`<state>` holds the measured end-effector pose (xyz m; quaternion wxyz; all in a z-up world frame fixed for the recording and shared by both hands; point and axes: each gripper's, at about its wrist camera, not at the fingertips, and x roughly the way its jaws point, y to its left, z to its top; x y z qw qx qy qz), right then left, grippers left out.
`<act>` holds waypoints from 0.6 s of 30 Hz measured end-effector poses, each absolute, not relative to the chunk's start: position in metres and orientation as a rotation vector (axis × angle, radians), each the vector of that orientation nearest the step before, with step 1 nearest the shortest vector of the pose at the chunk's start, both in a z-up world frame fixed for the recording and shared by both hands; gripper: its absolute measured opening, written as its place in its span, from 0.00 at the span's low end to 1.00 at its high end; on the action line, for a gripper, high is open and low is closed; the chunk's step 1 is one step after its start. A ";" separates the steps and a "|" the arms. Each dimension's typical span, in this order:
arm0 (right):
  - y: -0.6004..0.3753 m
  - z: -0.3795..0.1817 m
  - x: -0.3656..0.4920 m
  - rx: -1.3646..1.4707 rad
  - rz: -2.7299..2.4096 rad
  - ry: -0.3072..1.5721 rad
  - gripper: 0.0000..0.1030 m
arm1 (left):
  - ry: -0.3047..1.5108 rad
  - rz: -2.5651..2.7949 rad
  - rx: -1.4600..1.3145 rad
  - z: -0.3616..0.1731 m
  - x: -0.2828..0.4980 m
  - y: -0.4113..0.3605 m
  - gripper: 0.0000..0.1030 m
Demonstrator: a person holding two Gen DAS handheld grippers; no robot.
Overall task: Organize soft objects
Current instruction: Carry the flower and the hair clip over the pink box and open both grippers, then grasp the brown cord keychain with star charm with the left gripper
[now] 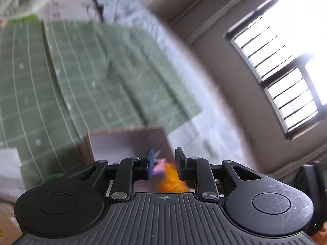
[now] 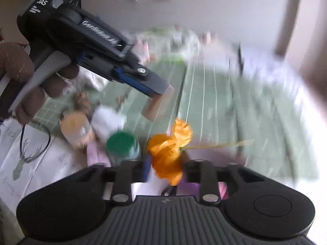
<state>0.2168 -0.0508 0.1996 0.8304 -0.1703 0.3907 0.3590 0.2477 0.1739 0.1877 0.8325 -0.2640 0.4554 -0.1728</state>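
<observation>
Left gripper [image 1: 163,164] agape, right gripper [image 2: 166,167] clamped.

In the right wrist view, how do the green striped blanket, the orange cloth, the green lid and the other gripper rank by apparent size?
1. Green striped blanket, largest.
2. Left gripper; its body looks big, but it is near the camera, so this place is unsure.
3. Orange cloth.
4. Green lid, smallest, though blur makes it close to the cloth.

"DAS" in white letters, on black body of left gripper [image 2: 161,90], top corner, right wrist view. Smaller white lines beneath, too small to read. Longer white word along same body, blurred, first letter looks like "G", rest unreadable. White cloth [image 2: 30,155] at left: deer-head drawing, no readable words.
</observation>
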 end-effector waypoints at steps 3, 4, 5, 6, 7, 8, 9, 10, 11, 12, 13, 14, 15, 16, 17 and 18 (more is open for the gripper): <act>-0.067 0.174 0.218 -0.373 0.695 0.855 0.38 | 0.970 -0.354 -0.563 0.174 0.241 0.179 0.24; -0.075 0.171 0.215 -0.368 0.683 0.860 0.38 | 0.952 -0.351 -0.586 0.175 0.233 0.188 0.24; -0.079 0.169 0.214 -0.358 0.679 0.867 0.39 | 0.935 -0.345 -0.606 0.175 0.232 0.201 0.24; -0.085 0.170 0.215 -0.348 0.677 0.874 0.40 | 0.910 -0.333 -0.619 0.180 0.223 0.215 0.24; -0.090 0.170 0.215 -0.339 0.674 0.878 0.41 | 0.880 -0.315 -0.622 0.187 0.216 0.232 0.24; -0.094 0.176 0.215 -0.332 0.668 0.877 0.43 | 0.843 -0.286 -0.616 0.193 0.205 0.249 0.24; -0.096 0.179 0.218 -0.323 0.659 0.872 0.44 | 0.808 -0.247 -0.601 0.202 0.193 0.265 0.24; -0.095 0.184 0.220 -0.311 0.650 0.864 0.45 | 0.776 -0.198 -0.576 0.206 0.178 0.284 0.24; -0.092 0.190 0.221 -0.298 0.640 0.855 0.46 | 0.753 -0.148 -0.551 0.212 0.165 0.303 0.24; -0.090 0.195 0.222 -0.290 0.631 0.846 0.48 | 0.732 -0.089 -0.527 0.214 0.153 0.322 0.24; -0.082 0.201 0.225 -0.283 0.626 0.834 0.48 | 0.716 -0.021 -0.512 0.215 0.142 0.343 0.24; -0.073 0.207 0.224 -0.276 0.630 0.819 0.48 | 0.704 0.051 -0.510 0.215 0.132 0.364 0.24; -0.063 0.211 0.223 -0.268 0.634 0.803 0.50 | 0.693 0.126 -0.521 0.212 0.123 0.383 0.24; -0.050 0.217 0.220 -0.264 0.638 0.783 0.52 | 0.683 0.208 -0.545 0.207 0.113 0.405 0.24; -0.036 0.222 0.218 -0.263 0.642 0.763 0.56 | 0.687 0.262 -0.570 0.201 0.107 0.422 0.24; -0.018 0.228 0.213 -0.262 0.651 0.739 0.59 | 0.716 0.314 -0.597 0.192 0.101 0.438 0.24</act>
